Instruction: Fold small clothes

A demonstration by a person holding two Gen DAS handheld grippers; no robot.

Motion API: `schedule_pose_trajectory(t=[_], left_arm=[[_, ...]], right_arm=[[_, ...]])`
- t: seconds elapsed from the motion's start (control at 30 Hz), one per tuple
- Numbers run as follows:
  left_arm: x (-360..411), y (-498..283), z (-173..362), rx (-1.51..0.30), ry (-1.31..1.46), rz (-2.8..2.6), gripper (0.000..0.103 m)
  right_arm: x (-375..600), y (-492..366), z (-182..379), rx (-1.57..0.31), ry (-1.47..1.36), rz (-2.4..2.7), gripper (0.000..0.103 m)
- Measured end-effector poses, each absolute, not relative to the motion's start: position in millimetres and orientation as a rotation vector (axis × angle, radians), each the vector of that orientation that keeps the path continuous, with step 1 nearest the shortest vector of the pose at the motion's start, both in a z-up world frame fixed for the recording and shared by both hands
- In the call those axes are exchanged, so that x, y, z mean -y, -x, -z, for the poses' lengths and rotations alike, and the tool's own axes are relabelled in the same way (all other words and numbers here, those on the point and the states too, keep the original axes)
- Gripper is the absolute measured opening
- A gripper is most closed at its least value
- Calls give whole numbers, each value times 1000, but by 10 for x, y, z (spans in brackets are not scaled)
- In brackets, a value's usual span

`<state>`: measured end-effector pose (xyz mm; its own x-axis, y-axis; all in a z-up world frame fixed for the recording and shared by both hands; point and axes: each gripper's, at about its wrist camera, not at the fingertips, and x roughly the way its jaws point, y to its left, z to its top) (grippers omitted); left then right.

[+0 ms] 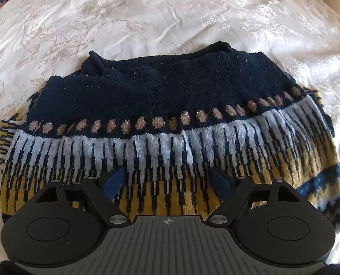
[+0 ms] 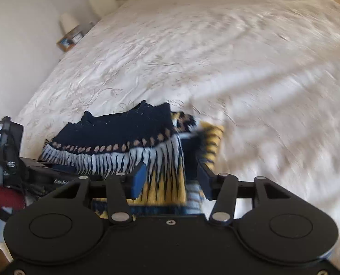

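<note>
A small knitted sweater, navy at the top with tan dots, white and mustard bands below, lies partly folded on the white bedspread. My left gripper is open just over the mustard band, its blue pads spread apart with no cloth between them. In the right wrist view the sweater sits close in front. My right gripper is open, its jaws on either side of the sweater's right edge. The view is blurred by motion.
The bedspread stretches far ahead and to the right. A wooden bedside shelf with a lamp stands at the far left by the wall. The left gripper's body and a red sleeve are at the left edge of the right wrist view.
</note>
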<state>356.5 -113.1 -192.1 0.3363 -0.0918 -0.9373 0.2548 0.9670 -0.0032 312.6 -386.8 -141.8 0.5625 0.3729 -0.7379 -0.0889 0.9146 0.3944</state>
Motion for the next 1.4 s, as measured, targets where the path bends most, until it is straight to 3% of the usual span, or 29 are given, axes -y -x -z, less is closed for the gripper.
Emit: schedule_pose_trajectory(t=[0.07,0.2,0.4,0.43,0.47,0.6,0.7,0.87,0.9,0.93,1.0,1.4], left_arm=[[1115,-3576,1924,-1212,-139,222,81],[1081,-3566,1917,-1213,-136,227,82],[1082,-3618,1960,-1215,-121,222,85],[1083,-3618,1964,-1215,-120,220,86],[1083,-3620,1968,-1216,-118,217,86],[1122,-3622,1997,-1219,-115,209,88],[1158,-3645,2027,-1228,-110,207,92],[1159,-3707,2059,-1231,-94,195,97],[1160,-3712,2065,-1225,-89,193,98],[1163,-3703,2070,-1217,-84,192,100],[1169,-3692,2087,-1196,-81,186,102],[1202,-3672,2107,-1189,-94,182,102]], right_arm=[[3829,-3267,1483,-939,-310,-290,57],[3838,-3475,1650,-982,-353,-343,37],[3848,-3555,1766,-1032,-325,-303,37],[3863,-3556,1757,-1030,-346,-321,13],[3865,-3559,1745,-1029,-360,-358,10],[3844,-3591,1693,-1019,-283,-361,9],[4031,-3656,1834,-1058,-385,-288,8],[4119,-3491,1730,-994,-466,-313,21],[4148,-3452,1720,-992,-475,-304,30],[4167,-3418,1715,-991,-479,-290,45],[4210,-3379,1724,-1003,-487,-270,59],[4271,-3397,2073,-1078,-617,-300,80]])
